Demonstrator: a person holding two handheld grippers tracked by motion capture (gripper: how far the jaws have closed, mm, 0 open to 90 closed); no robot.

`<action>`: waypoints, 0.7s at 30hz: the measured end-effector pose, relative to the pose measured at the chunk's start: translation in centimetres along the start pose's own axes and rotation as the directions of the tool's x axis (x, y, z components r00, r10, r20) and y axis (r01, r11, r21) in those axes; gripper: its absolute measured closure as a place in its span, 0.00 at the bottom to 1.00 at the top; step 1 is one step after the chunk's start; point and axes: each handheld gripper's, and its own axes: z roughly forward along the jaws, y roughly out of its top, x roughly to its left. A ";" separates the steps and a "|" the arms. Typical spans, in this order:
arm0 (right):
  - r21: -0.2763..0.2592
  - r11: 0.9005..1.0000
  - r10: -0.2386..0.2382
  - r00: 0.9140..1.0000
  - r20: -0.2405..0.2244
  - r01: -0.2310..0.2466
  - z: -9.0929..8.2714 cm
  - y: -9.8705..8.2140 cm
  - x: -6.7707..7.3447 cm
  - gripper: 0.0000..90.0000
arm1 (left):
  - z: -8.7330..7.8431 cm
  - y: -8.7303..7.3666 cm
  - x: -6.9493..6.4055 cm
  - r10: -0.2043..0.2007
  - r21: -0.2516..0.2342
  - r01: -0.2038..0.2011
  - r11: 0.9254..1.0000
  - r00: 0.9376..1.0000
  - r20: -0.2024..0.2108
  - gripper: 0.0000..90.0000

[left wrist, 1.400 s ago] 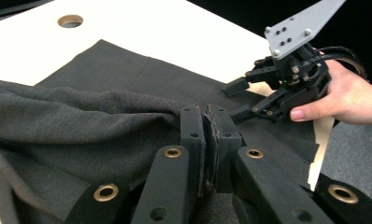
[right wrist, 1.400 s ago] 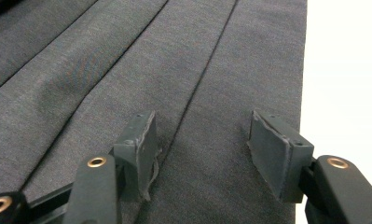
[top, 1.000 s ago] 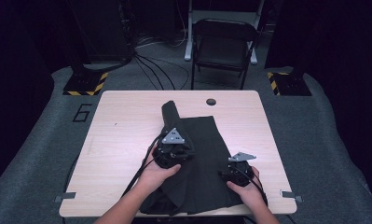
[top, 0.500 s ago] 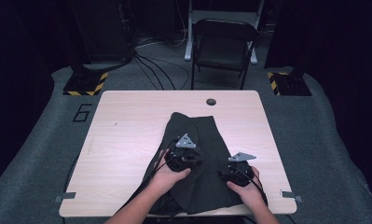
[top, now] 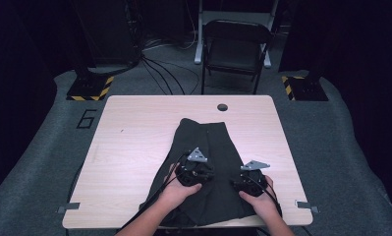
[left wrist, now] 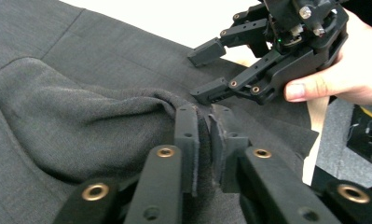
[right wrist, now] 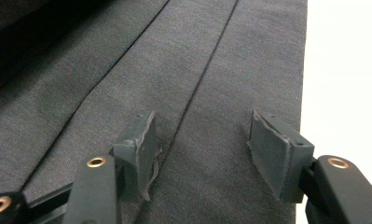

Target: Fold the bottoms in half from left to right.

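Left gripper [left wrist: 203, 140]: jaws a narrow gap apart, just been opening; a raised fold of the dark grey garment [left wrist: 81, 112] sits between the pads, its edge still caught in the gap. Held in the left hand [top: 176, 189] at the near middle of the table.

Right gripper [right wrist: 200, 154]: jaws wide apart, nothing between the pads; both tips rest just above flat cloth, a seam line running up between them. Held in the right hand [top: 257, 199], just beside the left gripper; its spread jaws show beyond the left jaws in the left gripper view.

Dark grey garment: lies flat under both grippers, stretching away from the jaws toward mid-table, near end hanging over the near edge.

Table [top: 134, 147]: pale wood, bare beyond the right jaw's outer side.

Folding chair [top: 235, 46]: beyond the table's far edge.
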 end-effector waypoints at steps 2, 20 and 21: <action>0.000 1.000 0.001 1.000 0.000 -0.001 0.0 0.0 0.0 0.46 | -0.4 0.1 -0.1 0.001 -0.012 -0.001 1.000 1.000 0.008 0.82; -0.007 1.000 0.000 1.000 0.003 0.000 0.0 0.0 0.0 0.46 | -6.7 -2.8 2.8 -0.068 -0.101 0.057 0.993 0.992 -0.109 0.57; -0.001 1.000 0.008 1.000 0.003 -0.008 0.0 0.0 0.0 0.46 | -6.7 -3.1 2.8 -0.070 -0.105 0.058 0.993 0.991 -0.114 0.57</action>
